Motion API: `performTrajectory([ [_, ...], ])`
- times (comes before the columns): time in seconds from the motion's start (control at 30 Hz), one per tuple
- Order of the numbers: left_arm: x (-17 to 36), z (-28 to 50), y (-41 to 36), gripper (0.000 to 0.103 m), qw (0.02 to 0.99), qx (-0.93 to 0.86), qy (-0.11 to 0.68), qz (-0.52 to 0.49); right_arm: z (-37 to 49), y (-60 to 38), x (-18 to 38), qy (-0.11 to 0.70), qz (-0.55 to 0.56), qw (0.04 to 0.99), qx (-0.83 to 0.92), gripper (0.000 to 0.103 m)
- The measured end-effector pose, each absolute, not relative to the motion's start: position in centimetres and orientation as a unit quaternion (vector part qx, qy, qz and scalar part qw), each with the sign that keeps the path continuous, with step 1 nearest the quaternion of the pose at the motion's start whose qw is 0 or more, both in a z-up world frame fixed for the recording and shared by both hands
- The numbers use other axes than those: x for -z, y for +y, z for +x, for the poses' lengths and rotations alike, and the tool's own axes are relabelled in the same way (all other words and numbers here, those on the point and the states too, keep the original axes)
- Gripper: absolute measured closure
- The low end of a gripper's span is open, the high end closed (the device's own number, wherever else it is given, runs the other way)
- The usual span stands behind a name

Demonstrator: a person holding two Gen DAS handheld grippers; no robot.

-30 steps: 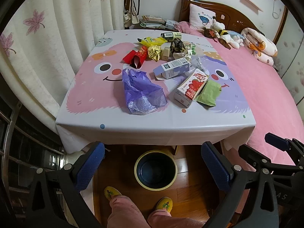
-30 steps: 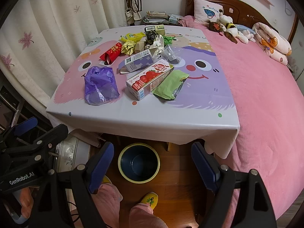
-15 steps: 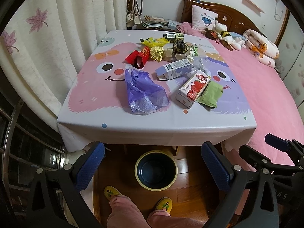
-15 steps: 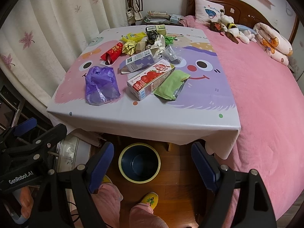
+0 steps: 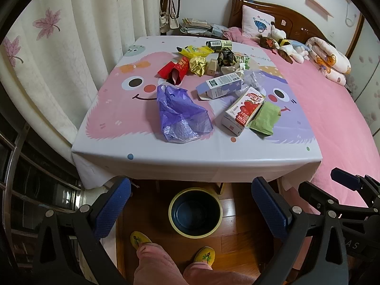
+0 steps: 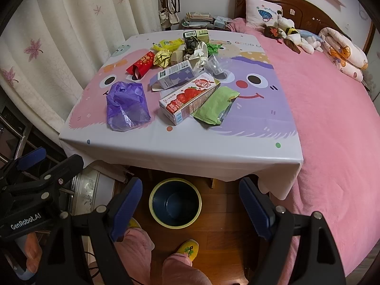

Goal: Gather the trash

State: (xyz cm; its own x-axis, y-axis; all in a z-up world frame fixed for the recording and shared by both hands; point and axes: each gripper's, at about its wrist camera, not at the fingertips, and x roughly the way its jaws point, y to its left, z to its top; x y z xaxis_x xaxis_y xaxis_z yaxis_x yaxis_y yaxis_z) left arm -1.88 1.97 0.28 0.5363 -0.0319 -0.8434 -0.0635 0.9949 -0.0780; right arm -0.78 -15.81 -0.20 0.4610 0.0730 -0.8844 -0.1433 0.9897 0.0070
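Left wrist view shows our left gripper [image 5: 191,210] spread wide, holding nothing, poised over the dark bin [image 5: 195,212] on the wooden floor. Our right gripper [image 6: 190,205] hangs likewise wide apart and empty, the bin [image 6: 175,201] between its blue pads [image 6: 255,207].

Beyond the bin stands the table [image 5: 166,159] with its cartoon cloth, well apart from both grippers. Nearest the bin lies a crumpled purple bag [image 5: 181,115], its long axis running away from us. Right of the bag, a strawberry carton [image 5: 243,112] lies on its side, pointing diagonally away to the right, a green wrapper [image 5: 264,118] just beside it and roughly parallel. Farther from the bin lie a blue-white carton [image 5: 219,86], lengthwise across, and a red packet [image 5: 175,70], then a heap of crumpled wrappers [image 5: 213,59].
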Motion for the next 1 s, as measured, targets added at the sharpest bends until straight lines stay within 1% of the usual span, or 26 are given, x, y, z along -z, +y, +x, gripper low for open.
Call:
performTrajectory([
  [0.4,-0.2,-1.4,1.7,0.002,0.874,-0.02,0.484,-0.045,0.1,-16.0,0.8,0.521,-0.024,0.851,-0.069,0.019],
  [0.63,-1.2,0.6,2.5,0.002,0.875,-0.026,0.481,-0.052,2.0,-17.4,0.5,0.522,0.025,0.85,-0.069,0.019],
  [0.7,-1.3,1.7,3.1,0.002,0.87,-0.034,0.488,-0.054,2.7,-17.3,0.8,0.525,0.037,0.847,-0.072,0.019],
  [0.77,-0.9,3.4,4.4,0.002,0.861,-0.039,0.5,-0.078,3.6,-17.2,1.2,0.531,0.049,0.843,-0.073,0.019],
  [0.9,0.7,8.1,7.1,0.002,0.832,-0.045,0.533,-0.148,6.3,-16.9,2.0,0.547,0.081,0.831,-0.066,0.023],
  [1.0,2.3,11.8,8.1,0.002,0.822,-0.049,0.545,-0.159,8.8,-16.6,2.7,0.548,0.097,0.828,-0.062,0.024],
])
